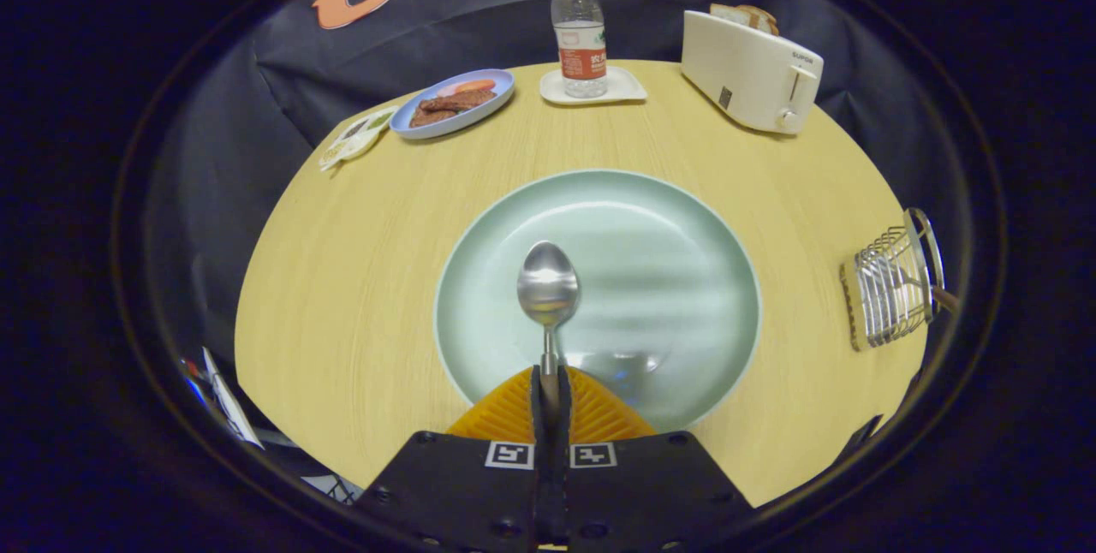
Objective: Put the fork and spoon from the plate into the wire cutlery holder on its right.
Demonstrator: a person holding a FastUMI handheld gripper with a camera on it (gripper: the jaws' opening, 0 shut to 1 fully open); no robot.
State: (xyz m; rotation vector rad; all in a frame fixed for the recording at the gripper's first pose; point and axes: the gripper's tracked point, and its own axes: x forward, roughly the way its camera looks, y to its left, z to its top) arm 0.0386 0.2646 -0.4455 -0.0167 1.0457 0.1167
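Observation:
A metal spoon points straight ahead from my gripper, whose two fingers are shut on its handle. The spoon's bowl hangs over the middle of a pale green plate that lies on the wooden table just beyond the fingers. The wire cutlery holder stands to the right of the plate, near the table's right edge, with a dark handle sticking out of it. I cannot make out a fork on the plate.
At the back of the round wooden table stand a water bottle on a white coaster, a white toaster with bread in it, and a blue plate of food. Small packets lie at the left rim.

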